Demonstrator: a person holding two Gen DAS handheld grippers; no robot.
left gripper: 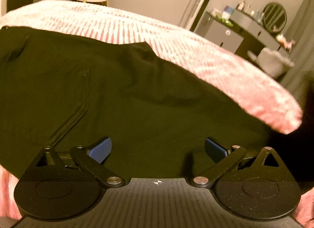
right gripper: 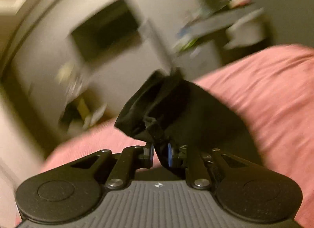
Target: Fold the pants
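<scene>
Black cloth fills most of the left wrist view: the pants point(left gripper: 121, 94) lie spread on a pink ribbed bedspread point(left gripper: 206, 61), with a stitched pocket seam running from the centre toward eight o'clock. The left gripper point(left gripper: 158, 149) hangs over them with its jaws spread wide, its blue pads point(left gripper: 101, 149) clear of the fabric and nothing between them. In the right wrist view the right gripper point(right gripper: 160, 155) has its jaws pressed nearly together on a bunched end of the pants, which rises from the pads toward twelve o'clock in a lifted, crumpled fold above the bedspread; the room behind is smeared by blur. By my reading, the fold is under way: one end of the garment is being carried over while the rest lies flat. The next move calls for laying that pinched end down square on the flat part, edges lined up, while the left gripper pins or smooths the cloth so it does not drag. No brand, label or readable writing shows; only a small crosshair mark point(left gripper: 157, 182) sits on each gripper body.
</scene>
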